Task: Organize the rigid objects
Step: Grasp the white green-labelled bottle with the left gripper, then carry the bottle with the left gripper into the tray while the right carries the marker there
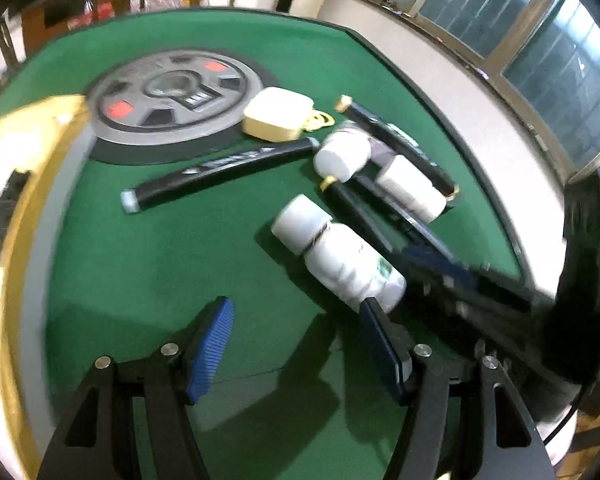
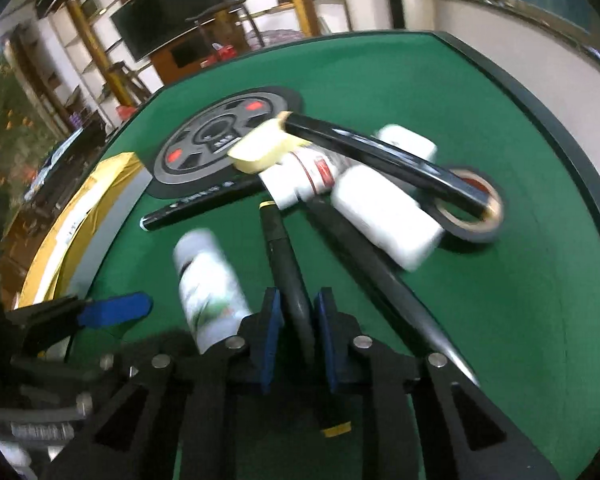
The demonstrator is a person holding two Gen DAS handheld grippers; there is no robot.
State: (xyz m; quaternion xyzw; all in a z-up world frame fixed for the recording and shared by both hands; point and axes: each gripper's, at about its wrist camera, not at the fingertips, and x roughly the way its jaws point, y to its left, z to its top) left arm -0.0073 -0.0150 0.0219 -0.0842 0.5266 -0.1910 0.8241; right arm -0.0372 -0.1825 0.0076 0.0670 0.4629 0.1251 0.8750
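A pile of rigid objects lies on the green table [image 1: 160,248]: white bottles [image 1: 336,256], black pens [image 1: 220,172], a cream case [image 1: 276,114] and a roll of black tape [image 2: 474,210]. My right gripper [image 2: 298,304] is shut on a black pen with a gold tip [image 2: 286,264], which lies along its fingers. My left gripper [image 1: 296,312] is open and empty; its right fingertip [image 1: 374,312] touches the near white bottle, which also shows in the right wrist view [image 2: 208,280]. The left gripper's blue pad [image 2: 114,312] shows in the right wrist view.
A grey weight plate [image 1: 172,100] lies on a black mat at the back of the table. A yellow-rimmed box [image 1: 12,184] stands at the left edge. The table's dark edge [image 2: 560,120] curves along the right, with a wall and windows beyond.
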